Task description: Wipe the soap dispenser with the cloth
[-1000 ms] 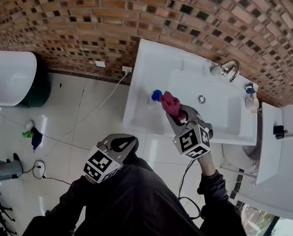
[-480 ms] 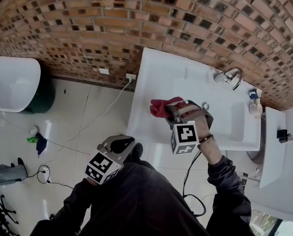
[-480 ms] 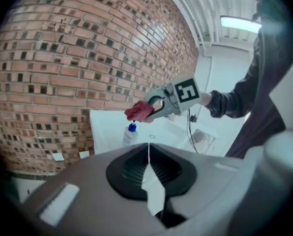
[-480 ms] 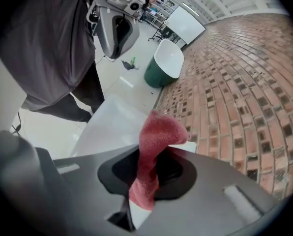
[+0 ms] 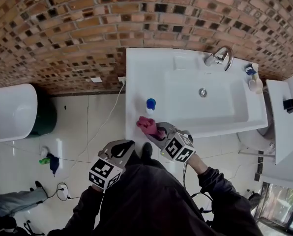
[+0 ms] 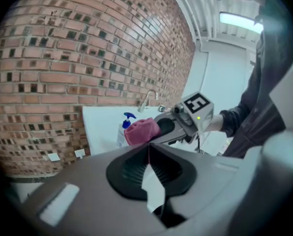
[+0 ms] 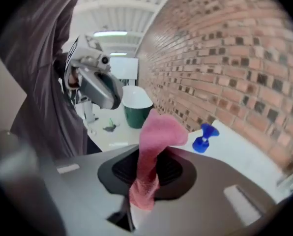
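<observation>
Cloth (image 5: pixel 147 126): soft, napped pink fabric; soap dispenser (image 5: pixel 150 105): smooth plastic, blue pump glossy. Sink (image 5: pixel 136 73) is finished in glossy white, tap (image 5: pixel 220 58) in polished metal. Wall (image 5: pixel 63 33) is faced in rough matt brick, floor (image 5: pixel 82 127) in glossy tile.

PLACE: a bathroom is shown | FIXTURE: 1 white rectangular ceramic washbasin (image 5: pixel 136 82) with 1 curved chrome tap (image 5: pixel 220 58) is mounted against a wall of small red-brown brick tiles (image 5: pixel 63 33) | ON RIM: 1 small pale soap dispenser with a blue pump head (image 5: pixel 150 105) is set | FLOOR: glossy pale floor tiles (image 5: pixel 82 122) are laid
</observation>
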Tool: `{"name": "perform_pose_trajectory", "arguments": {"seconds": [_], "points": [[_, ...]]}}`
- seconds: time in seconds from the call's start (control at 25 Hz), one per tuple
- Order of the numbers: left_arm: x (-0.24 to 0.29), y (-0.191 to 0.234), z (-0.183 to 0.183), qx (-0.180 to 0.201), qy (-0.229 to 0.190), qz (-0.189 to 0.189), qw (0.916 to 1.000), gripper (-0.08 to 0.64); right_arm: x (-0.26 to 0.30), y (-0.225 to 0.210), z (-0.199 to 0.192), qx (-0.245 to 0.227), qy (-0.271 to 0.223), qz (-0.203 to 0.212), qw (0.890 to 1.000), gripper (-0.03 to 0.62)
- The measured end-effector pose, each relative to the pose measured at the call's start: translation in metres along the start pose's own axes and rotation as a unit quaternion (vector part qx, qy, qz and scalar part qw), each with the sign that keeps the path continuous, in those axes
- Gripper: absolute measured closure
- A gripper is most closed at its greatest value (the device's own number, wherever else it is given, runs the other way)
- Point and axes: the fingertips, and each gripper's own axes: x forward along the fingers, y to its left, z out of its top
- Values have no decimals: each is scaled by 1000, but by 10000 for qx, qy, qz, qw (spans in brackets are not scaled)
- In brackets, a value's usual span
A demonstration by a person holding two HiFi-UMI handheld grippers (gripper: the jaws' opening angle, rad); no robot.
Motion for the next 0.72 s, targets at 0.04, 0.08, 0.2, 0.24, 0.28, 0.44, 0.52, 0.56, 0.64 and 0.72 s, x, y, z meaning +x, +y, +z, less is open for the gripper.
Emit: {"name": "perform_pose_trajectory", "arguments": {"seconds": [0.04,0.08,0.2,0.24,0.28,0.44,0.52,0.56,0.64,0.72], "points": [[-1,0,0,1,16,6,10000,554,5,-2,-3,462,-165,97,9988,529],[-3,0,1,4,32,15,10000,555,10,-5,-7,836,-276,160,9960,529],[-8,2,1,19,117,53,9999,555,23,-21,-19,1594,-389,154,9863,529],[-9,2,0,14,147,70,9999,554,28,-27,-26,1831,-371,151,9823,529],[-10,2,0,5,170,90,9998,554,34,-33,-34,2081,-327,173,9774,529],[-12,3,-1,-2,216,172,9996,555,55,-42,-68,3005,47,455,9527,529],[-12,5,0,4,230,206,9995,555,66,-42,-80,3393,187,684,9380,529],[-12,6,1,7,235,222,9995,555,70,-42,-85,3575,243,804,9301,529],[-12,7,2,14,235,244,9994,555,78,-41,-93,3820,370,996,9180,529],[-11,8,4,7,244,248,9994,555,83,-40,-96,3886,476,1118,9134,529]]}}
